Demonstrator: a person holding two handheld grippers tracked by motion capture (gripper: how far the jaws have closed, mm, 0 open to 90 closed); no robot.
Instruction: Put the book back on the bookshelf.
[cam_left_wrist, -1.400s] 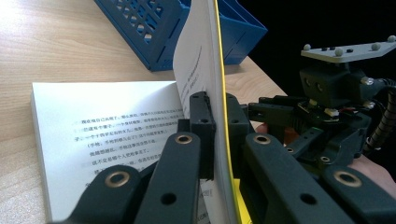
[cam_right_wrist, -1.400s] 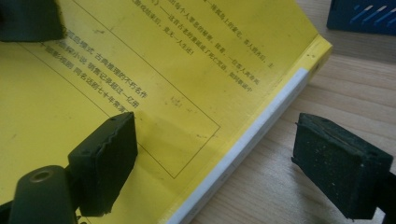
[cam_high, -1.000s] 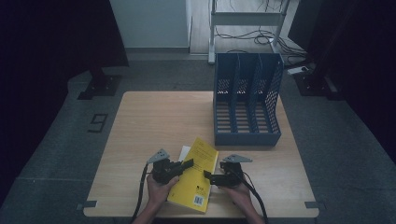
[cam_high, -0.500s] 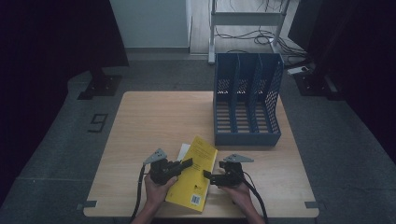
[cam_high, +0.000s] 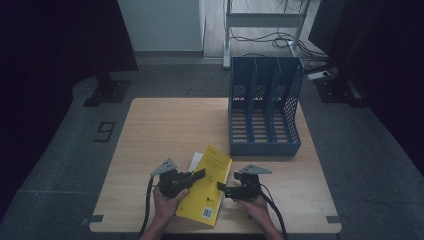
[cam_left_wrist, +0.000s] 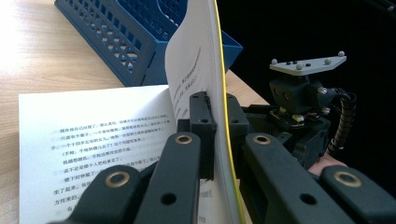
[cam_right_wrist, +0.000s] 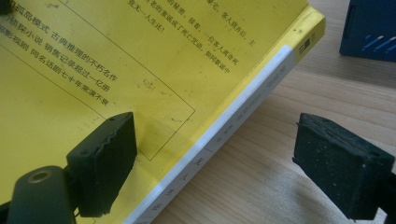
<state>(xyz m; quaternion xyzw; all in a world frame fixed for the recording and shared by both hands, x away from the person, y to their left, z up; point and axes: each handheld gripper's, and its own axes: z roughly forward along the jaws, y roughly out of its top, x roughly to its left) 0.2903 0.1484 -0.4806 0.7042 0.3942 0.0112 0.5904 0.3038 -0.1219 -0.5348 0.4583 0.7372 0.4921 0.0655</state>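
Observation:
A yellow book (cam_high: 206, 194) lies near the table's front edge, between my two grippers. My left gripper (cam_high: 198, 174) is shut on the front cover, whose yellow edge (cam_left_wrist: 223, 84) stands upright between the pads. A white page of text (cam_left_wrist: 88, 135) lies flat beside it. In the left gripper view those jaws (cam_left_wrist: 217, 112) pinch the cover together with a sheet behind it. My right gripper (cam_high: 220, 187) is open at the book's right edge. One of its pads (cam_right_wrist: 105, 154) hovers over the yellow back cover (cam_right_wrist: 140, 56), the other over bare wood, with the white spine (cam_right_wrist: 243, 112) between.
A blue file rack (cam_high: 265, 110) with three slots lies on its back at the table's far right, close behind the book. The wooden table (cam_high: 165, 125) stretches bare to the left and back. A cable trails from each gripper toward the front edge.

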